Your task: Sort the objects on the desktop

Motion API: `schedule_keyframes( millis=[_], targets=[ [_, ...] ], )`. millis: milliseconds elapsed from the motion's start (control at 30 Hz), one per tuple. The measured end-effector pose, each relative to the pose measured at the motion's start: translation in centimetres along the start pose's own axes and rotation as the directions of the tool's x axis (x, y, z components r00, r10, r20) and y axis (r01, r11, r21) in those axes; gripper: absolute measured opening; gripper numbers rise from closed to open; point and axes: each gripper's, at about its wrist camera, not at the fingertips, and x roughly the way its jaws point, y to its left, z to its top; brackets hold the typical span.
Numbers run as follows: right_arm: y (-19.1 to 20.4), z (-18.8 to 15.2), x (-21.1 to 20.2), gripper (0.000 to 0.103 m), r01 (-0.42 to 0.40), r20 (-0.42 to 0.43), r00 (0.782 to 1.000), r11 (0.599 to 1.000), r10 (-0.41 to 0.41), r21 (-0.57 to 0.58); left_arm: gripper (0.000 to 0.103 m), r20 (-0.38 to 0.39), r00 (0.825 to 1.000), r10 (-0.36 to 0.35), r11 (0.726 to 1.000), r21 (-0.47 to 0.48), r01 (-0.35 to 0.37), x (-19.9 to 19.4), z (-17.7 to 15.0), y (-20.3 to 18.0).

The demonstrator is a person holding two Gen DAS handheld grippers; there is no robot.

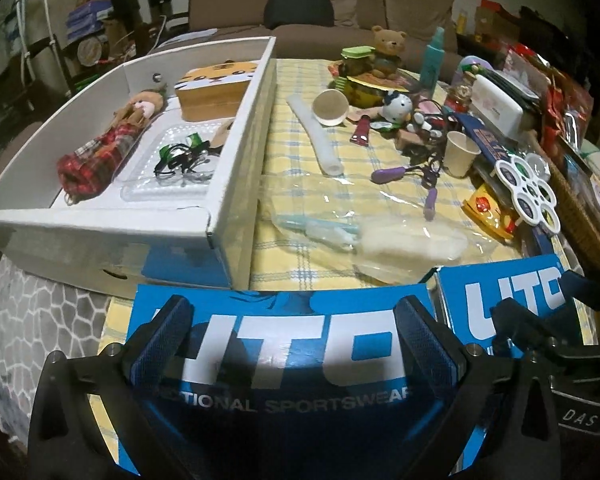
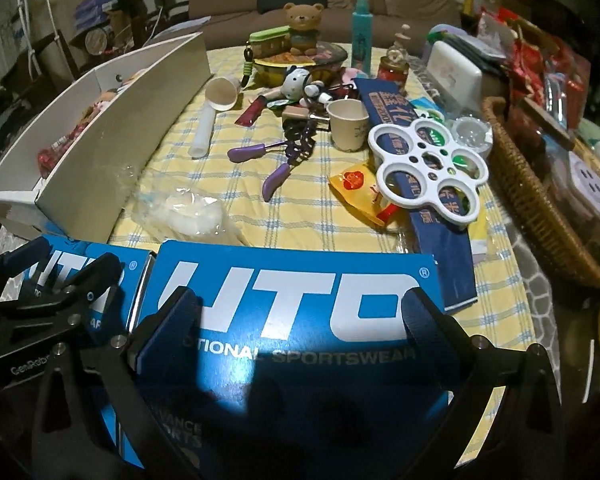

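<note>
We judge sorting barely begun; the white box point(image 1: 236, 128), upper left, holds few things; clutter fills the tablecloth point(image 2: 320, 216); both the left gripper point(image 1: 292, 344) and the right gripper point(image 2: 300, 336) gape apart, empty.

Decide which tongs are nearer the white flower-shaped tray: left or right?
Right. The right tongs hover over a blue box with the white flower-shaped tray just ahead to their right. The left tongs sit further left, nearer the white cardboard box.

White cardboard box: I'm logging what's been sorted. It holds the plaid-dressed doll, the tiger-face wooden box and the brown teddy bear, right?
Not quite. The brown teddy bear stands on the table beyond the white cardboard box, as the left wrist view shows. The plaid-dressed doll and tiger-face wooden box are inside.
</note>
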Motion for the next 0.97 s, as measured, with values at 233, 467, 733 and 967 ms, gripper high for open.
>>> schedule_keyframes(
  millis=[233,467,733,967],
  targets=[
    [-0.03,-0.29,0.15,0.103,0.009,0.031,0.999,1.000,-0.009,0.005,0.103,0.000,1.000,0.002,1.000,0.016,-0.002,0.13,0.05,0.04],
    [0.06,-0.21,0.12,0.103,0.013,0.029,0.999,1.000,-0.013,-0.003,0.103,0.000,1.000,0.001,1.000,0.016,-0.001,0.12,0.02,-0.02],
    [0.11,-0.24,0.13,0.103,0.014,0.029,0.999,1.000,-0.013,-0.004,0.103,0.000,1.000,0.002,1.000,0.017,-0.002,0.09,0.04,-0.03],
    [0.13,-0.25,0.12,0.103,0.014,0.029,0.999,1.000,-0.013,-0.003,0.103,0.000,1.000,0.002,1.000,0.017,-0.002,0.09,0.04,-0.03]
  ],
)
